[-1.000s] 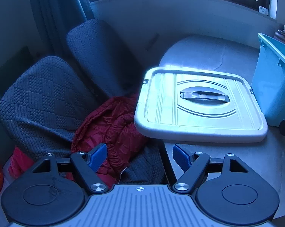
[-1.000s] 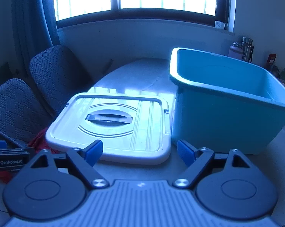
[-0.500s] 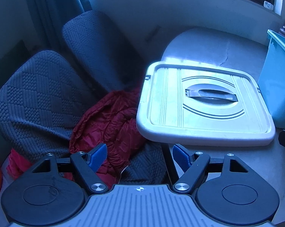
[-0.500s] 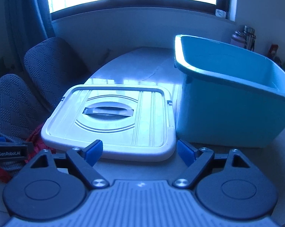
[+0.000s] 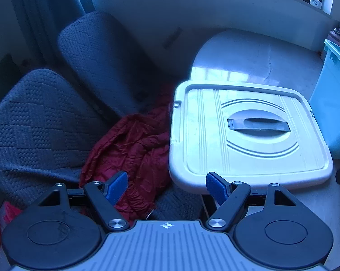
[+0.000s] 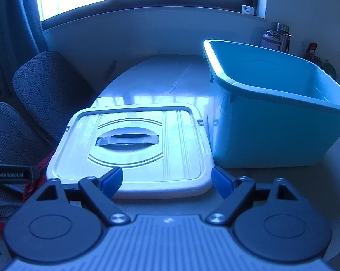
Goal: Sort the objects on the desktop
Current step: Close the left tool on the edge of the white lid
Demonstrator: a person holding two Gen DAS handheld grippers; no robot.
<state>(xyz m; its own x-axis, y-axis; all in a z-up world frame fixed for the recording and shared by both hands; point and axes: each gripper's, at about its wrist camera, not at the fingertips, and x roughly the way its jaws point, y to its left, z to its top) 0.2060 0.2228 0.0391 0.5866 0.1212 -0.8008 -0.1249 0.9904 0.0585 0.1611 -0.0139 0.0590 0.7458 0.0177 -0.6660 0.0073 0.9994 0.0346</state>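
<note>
Both handheld grippers hover with jaws spread wide and empty at the near edge of a pale grey tabletop. The left gripper sits at 6 o'clock in its own view, straddling the table's left edge, and the right gripper lines up with the near rim of a flat off-white plastic bin lid with a recessed grey handle, which lies handle-up on the table and overhangs its left side. Only the left camera shows the crumpled dark red quilted jacket below the lid at 9 o'clock, heaped on two dark grey textured chair cushions. Only the right camera takes in the whole open turquoise plastic tub, just right of the lid at 2 o'clock; the left view crops it to a sliver. The tub's floor is hidden behind its near wall. Blurred metal flasks stand far back at 1 o'clock.
</note>
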